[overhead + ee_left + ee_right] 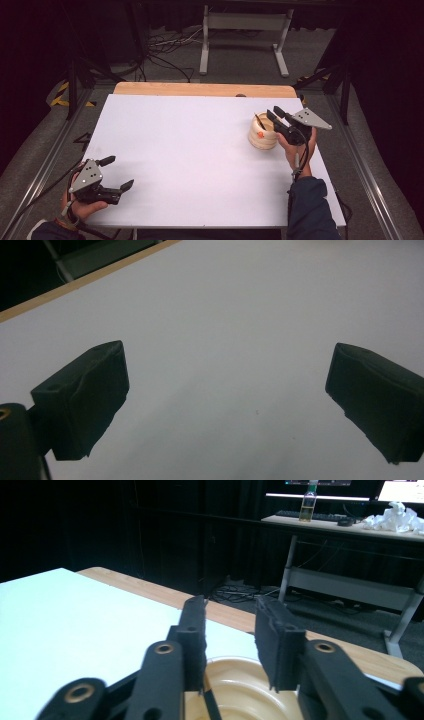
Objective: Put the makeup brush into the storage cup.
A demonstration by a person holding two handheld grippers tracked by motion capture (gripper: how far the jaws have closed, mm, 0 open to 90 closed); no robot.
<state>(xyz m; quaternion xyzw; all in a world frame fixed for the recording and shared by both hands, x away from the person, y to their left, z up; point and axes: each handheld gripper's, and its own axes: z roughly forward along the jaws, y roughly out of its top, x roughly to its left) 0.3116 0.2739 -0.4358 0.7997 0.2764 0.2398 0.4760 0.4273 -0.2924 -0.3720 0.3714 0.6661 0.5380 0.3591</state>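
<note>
Here, the wooden cup (263, 133) sits directly under the right gripper (274, 115), at the table's far right.

Nearest the person, the left gripper (117, 173) rests with jaws wide apart and empty, well apart from the cup. Farther off, the right gripper's jaws stand parted above the cup's rim (235, 666), grasping nothing; a thin dark stick (260, 121) leans upright inside, tilted slightly leftward, just beside the jaws.

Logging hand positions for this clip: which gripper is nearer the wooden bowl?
Right. The right gripper hovers at the wooden bowl, its fingers apart above the rim. The left gripper sits far across the white table, near the front left corner, open.
</note>
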